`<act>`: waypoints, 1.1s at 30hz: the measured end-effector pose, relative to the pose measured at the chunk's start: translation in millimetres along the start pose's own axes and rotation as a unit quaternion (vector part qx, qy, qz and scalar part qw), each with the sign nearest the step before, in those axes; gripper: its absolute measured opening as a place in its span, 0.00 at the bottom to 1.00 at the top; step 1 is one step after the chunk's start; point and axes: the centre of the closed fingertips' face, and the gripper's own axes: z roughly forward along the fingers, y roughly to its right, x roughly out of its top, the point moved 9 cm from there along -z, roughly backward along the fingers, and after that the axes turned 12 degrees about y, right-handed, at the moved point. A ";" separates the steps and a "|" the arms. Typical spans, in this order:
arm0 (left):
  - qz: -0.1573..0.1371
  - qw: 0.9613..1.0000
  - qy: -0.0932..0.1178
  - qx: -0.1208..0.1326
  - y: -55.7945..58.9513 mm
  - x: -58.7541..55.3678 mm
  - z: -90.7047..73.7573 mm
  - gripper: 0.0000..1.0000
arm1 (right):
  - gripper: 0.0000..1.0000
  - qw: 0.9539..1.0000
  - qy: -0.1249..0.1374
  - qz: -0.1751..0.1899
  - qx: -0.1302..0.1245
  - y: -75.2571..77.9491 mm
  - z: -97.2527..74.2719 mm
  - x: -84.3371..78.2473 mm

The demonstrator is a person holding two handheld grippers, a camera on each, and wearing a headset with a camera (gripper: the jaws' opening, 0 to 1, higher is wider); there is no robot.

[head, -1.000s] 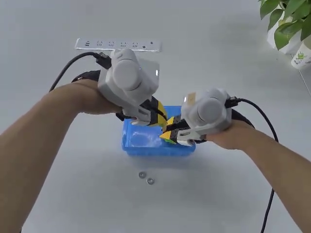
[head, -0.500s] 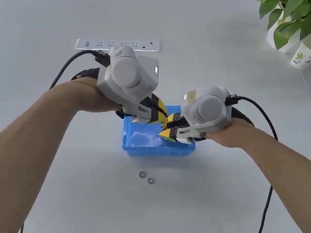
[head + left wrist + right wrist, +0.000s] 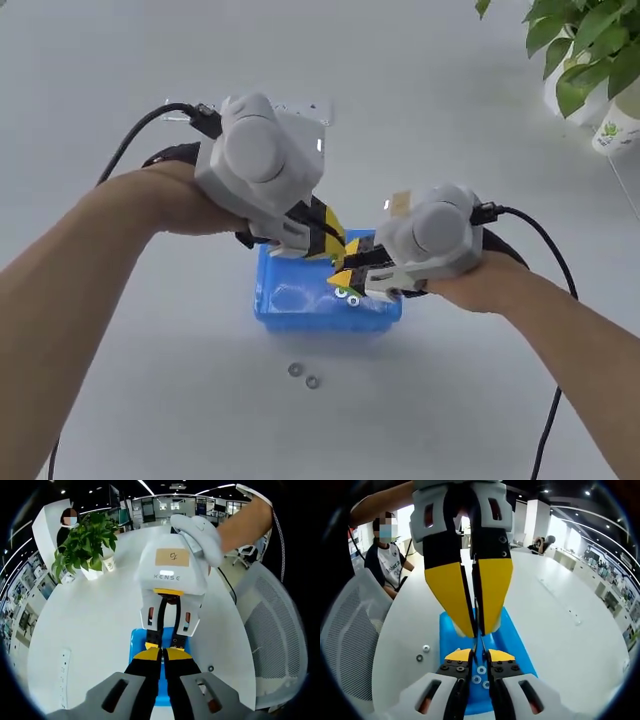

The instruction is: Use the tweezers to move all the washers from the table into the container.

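Two washers [image 3: 303,375] lay on the white tabletop [image 3: 450,130] beside the blue container's [image 3: 285,312] near edge. Above it, the left gripper [image 3: 162,655] and right gripper [image 3: 480,656] pinched thin tweezers [image 3: 476,647], jaws almost closed. A plant [image 3: 585,50] stood at the far-right corner.

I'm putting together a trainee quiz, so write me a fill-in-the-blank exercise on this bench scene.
1. The left gripper and the right gripper meet tip to tip over a blue ____.
2. ____ washers lie on the table outside it.
3. The potted plant sits in the head view's upper ____ corner.

Missing words: container; Two; right.
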 end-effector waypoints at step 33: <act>-0.001 1.000 -0.005 -0.003 49.8 14.8 -26.8 0.06 | 0.12 1.000 0.017 -0.011 0.014 -50.5 -11.8 22.2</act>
